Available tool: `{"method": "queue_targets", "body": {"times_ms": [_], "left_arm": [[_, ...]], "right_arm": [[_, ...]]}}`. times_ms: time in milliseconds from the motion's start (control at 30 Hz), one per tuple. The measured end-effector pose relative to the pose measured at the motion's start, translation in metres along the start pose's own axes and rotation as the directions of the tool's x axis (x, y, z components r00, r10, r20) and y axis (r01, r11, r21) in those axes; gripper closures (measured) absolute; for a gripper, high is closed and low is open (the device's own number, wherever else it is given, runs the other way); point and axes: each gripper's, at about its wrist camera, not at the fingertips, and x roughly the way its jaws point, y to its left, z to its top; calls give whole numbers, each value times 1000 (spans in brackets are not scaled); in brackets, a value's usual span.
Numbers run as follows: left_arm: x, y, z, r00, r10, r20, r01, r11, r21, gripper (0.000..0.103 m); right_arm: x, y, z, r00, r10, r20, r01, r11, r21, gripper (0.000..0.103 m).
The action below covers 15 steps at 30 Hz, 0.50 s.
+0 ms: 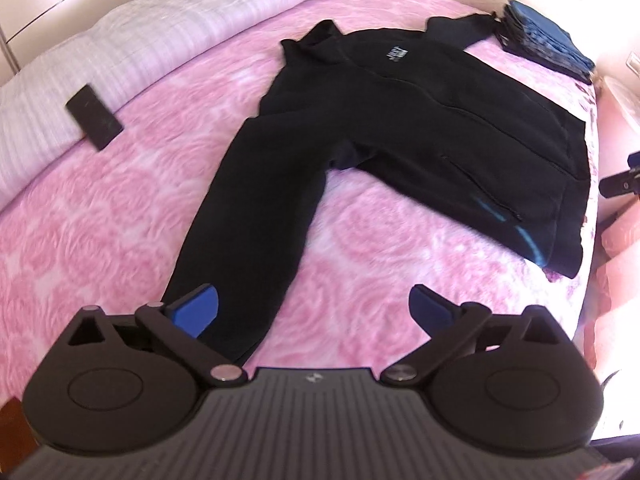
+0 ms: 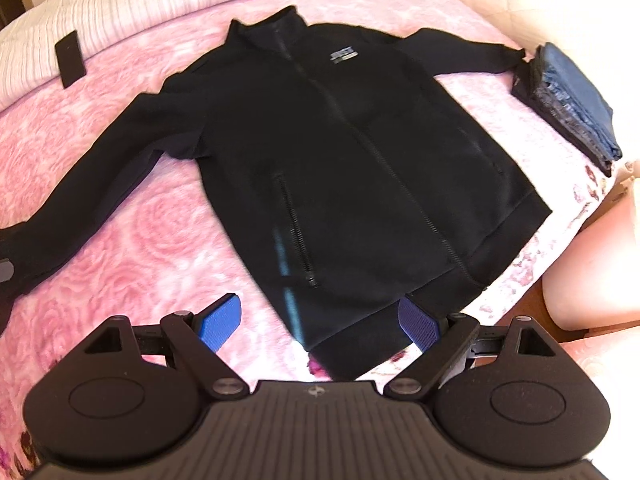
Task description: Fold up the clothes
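A black zip jacket (image 2: 352, 152) lies flat, front up, on the pink bedspread (image 2: 140, 232), sleeves spread out. It also shows in the left wrist view (image 1: 400, 120). My left gripper (image 1: 314, 312) is open and hovers over the cuff end of the jacket's near sleeve (image 1: 248, 240). My right gripper (image 2: 320, 322) is open above the jacket's bottom hem (image 2: 360, 344), holding nothing. The far sleeve (image 2: 468, 48) reaches toward a stack of folded clothes.
A stack of folded dark blue clothes (image 2: 568, 100) sits at the bed's far right corner, also in the left wrist view (image 1: 544, 44). A black phone (image 1: 94, 116) lies near the white pillow (image 1: 120, 40). The bed edge (image 2: 560, 240) runs along the right.
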Motion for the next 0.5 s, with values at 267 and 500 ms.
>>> {"method": "queue_targets", "body": {"times_ms": [267,500], "left_arm": [[-2,-37,27,1000,6,7,-6,999,51,1],[-6,-47,33,999,36,24,-37,999,40,1]], "right_arm": [[-8,-26,7,999,-5,46,5,1000,-6,15],[-11,-29,10,997,26,76,-22,999,-45,15]]}}
